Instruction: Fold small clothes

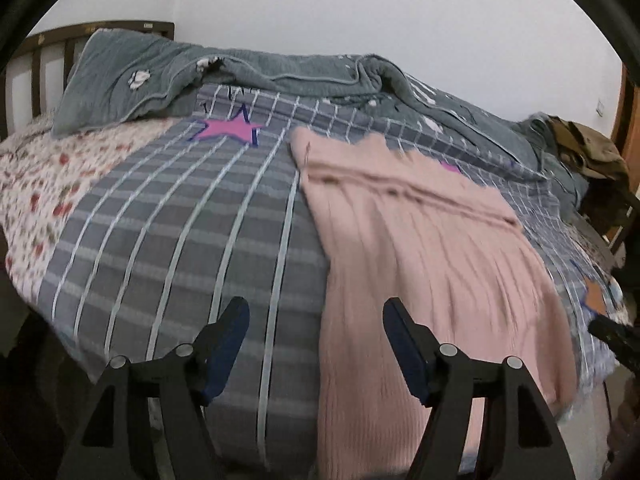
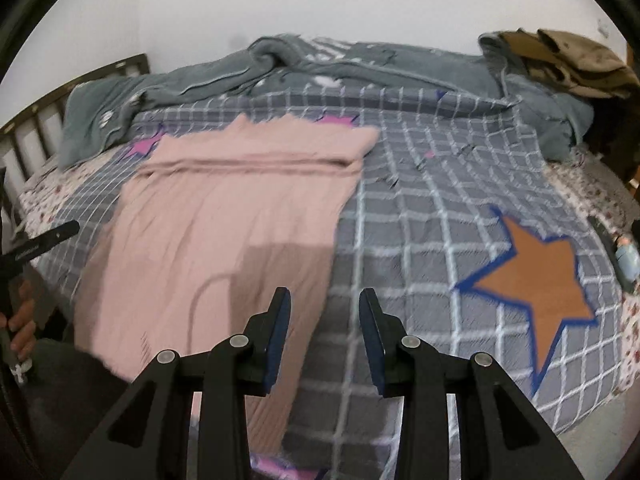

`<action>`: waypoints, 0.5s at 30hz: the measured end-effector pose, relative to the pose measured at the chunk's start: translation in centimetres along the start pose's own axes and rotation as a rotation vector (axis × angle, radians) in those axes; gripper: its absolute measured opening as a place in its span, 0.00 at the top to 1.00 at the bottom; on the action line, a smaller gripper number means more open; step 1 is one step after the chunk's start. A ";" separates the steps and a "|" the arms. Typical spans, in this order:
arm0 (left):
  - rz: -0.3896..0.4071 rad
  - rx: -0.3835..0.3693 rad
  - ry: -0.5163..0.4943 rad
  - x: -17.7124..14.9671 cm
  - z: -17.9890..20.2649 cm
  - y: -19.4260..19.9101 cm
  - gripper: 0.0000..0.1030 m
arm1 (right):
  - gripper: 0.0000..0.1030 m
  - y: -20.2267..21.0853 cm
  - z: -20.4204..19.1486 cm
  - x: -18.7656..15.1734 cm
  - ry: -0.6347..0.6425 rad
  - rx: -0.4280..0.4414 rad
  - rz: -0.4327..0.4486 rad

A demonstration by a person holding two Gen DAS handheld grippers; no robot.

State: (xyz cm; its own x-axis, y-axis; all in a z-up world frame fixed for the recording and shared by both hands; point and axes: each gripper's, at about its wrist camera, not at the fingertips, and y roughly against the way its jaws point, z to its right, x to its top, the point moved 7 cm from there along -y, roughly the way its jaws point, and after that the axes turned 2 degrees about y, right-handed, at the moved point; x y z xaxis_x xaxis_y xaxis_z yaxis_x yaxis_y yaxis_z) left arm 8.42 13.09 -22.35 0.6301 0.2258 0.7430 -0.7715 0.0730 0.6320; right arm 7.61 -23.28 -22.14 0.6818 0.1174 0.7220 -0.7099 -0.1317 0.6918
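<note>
Both grippers hang above the near edge of the bed with nothing between their fingers: the left gripper (image 1: pixel 316 316) stands spread wide over the checked bedcover (image 1: pixel 192 240), and the right gripper (image 2: pixel 324 308) stands parted more narrowly, its left finger over the hem of the garment. We find the task's piece, a pink ribbed garment (image 1: pixel 420 248), lying lengthwise on the bedcover, its far portion already doubled over into a band and its near end drooping over the bed's edge. We judge the fold to be partly made, with both tools free of the cloth and placed either side of its near end. The next move, in our judgement, calls for each gripper to descend onto a near corner of the hem and pinch it, so the lower length can be carried up toward the band; the knit is soft and will sag if only one corner is taken. Only the right wrist view shows the person's hand (image 2: pixel 20 320) on the other tool's handle, the orange star (image 2: pixel 536 288) and the olive clothing (image 2: pixel 568 60) in full; the left wrist view alone shows the floral sheet (image 1: pixel 40 184) broadly and the headboard (image 1: pixel 52 52) plainly.
</note>
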 end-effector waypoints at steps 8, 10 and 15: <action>-0.043 -0.038 0.083 -3.4 -0.5 1.3 0.32 | 0.64 0.8 -2.3 -2.1 0.009 0.051 -0.004; -0.051 -0.017 0.066 -3.7 -0.3 1.1 0.32 | 0.63 0.7 -2.5 -2.4 0.007 0.056 -0.006; -0.055 0.021 0.031 -4.0 0.0 1.1 0.33 | 0.63 -0.3 -2.6 -3.3 -0.004 0.067 -0.037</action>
State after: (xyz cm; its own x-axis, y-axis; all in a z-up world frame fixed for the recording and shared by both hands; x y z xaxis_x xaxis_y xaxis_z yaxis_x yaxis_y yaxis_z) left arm 5.04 12.26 -24.64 0.6679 0.2520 0.7003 -0.7338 0.0658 0.6761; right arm 5.11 -21.05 -24.76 0.7084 0.1190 0.6957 -0.6709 -0.1928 0.7161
